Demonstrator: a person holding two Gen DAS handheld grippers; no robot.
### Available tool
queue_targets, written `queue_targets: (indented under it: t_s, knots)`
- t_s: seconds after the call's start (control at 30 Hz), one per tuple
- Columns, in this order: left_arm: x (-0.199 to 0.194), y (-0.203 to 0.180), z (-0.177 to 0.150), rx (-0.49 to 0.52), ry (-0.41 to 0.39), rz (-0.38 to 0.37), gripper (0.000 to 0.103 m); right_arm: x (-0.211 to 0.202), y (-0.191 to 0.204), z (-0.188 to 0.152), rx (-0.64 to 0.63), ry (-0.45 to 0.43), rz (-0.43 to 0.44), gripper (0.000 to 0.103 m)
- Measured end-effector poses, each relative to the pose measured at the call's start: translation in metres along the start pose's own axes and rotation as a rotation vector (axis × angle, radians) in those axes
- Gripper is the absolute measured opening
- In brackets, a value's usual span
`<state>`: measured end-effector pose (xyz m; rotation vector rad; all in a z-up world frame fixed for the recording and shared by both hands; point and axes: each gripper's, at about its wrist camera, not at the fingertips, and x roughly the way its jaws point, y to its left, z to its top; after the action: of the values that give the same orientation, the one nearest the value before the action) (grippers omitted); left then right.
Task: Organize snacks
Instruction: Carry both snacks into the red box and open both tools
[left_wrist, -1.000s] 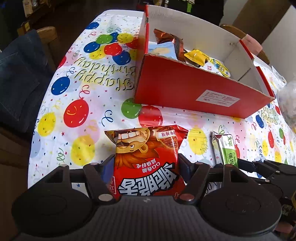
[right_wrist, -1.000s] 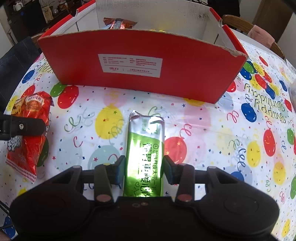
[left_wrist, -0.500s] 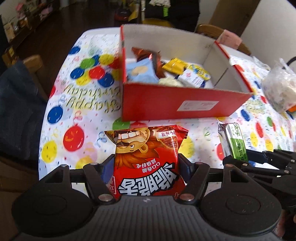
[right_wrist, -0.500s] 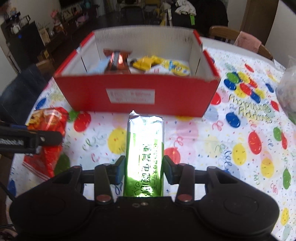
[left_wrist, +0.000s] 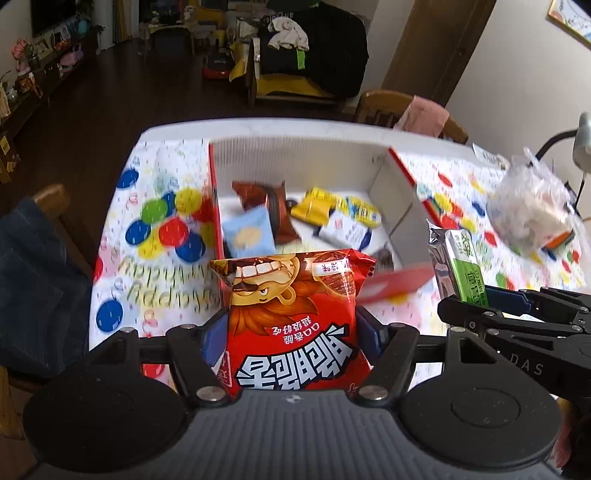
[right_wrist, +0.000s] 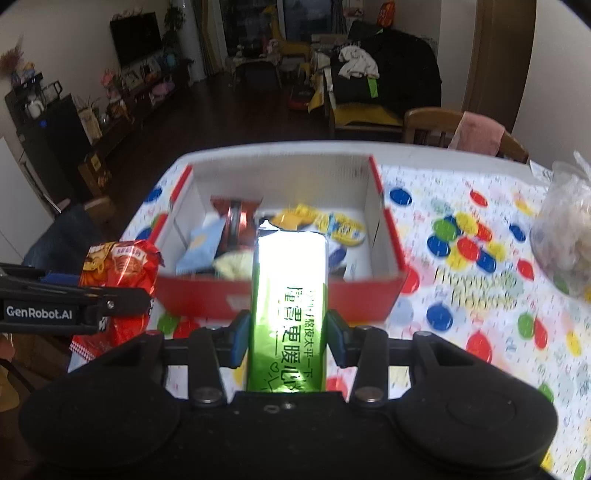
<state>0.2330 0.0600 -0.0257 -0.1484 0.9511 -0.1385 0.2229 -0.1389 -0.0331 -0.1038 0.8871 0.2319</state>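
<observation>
So we've got a snack in each gripper right now: the left gripper (left_wrist: 291, 328) has its jaws clamped on the sides of the red lion snack bag (left_wrist: 293, 317), and the right gripper (right_wrist: 286, 339) has its jaws squeezed onto the green foil bar (right_wrist: 288, 306), which sticks straight out ahead between them. Both packs are pinched near their lower ends, so most of each one pokes forward past the jaws, which we reckon makes sense if the plan is to tip them nose-first into the red box (right_wrist: 280, 297). That box sits on the balloon tablecloth (right_wrist: 480, 258) ahead of and below both sets of jaws, and neither pack touches the table. It's already got a bunch in it: a light blue packet (left_wrist: 249, 236), a brown wrapper (left_wrist: 266, 195), yellow packets (left_wrist: 317, 206). Looks like there's open floor toward the right end, so that's probably where these land. The left view is the only one showing that bare stretch, since in the right view the shiny bar blocks the middle of the box. The right view gives us the whole near wall of the box and the left gripper side-on, level with ours. The clear plastic bag (right_wrist: 565, 229) sits well off to the right of the jaws.
</observation>
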Motion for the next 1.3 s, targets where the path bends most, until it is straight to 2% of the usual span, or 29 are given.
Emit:
queue_targets:
  t_s: [0.2,0.4,0.5,0.73,1.07,1.3]
  knots:
    - [0.002,-0.01,0.034,0.018,-0.038,0.048,0.069,0.011,-0.011,0.038,-0.024,-0.026,0.01,0.041]
    - [0.022,-0.017,0.066,0.018,-0.035,0.108,0.069,0.041,-0.025,0.07,-0.037,0.006,0.038,0.041]
    - [0.037,-0.018,0.083,-0.005,-0.014,0.114,0.069,0.058,-0.027,0.082,-0.062,0.019,0.041,0.041]
    - [0.079,-0.018,0.11,-0.026,0.035,0.182,0.069,0.1,-0.03,0.104,-0.108,0.073,0.062,0.041]
    - [0.134,-0.017,0.121,-0.008,0.133,0.249,0.069,0.16,-0.029,0.119,-0.156,0.172,0.088,0.041]
    - [0.163,-0.014,0.125,-0.009,0.214,0.257,0.069,0.194,-0.025,0.119,-0.177,0.248,0.099,0.041]
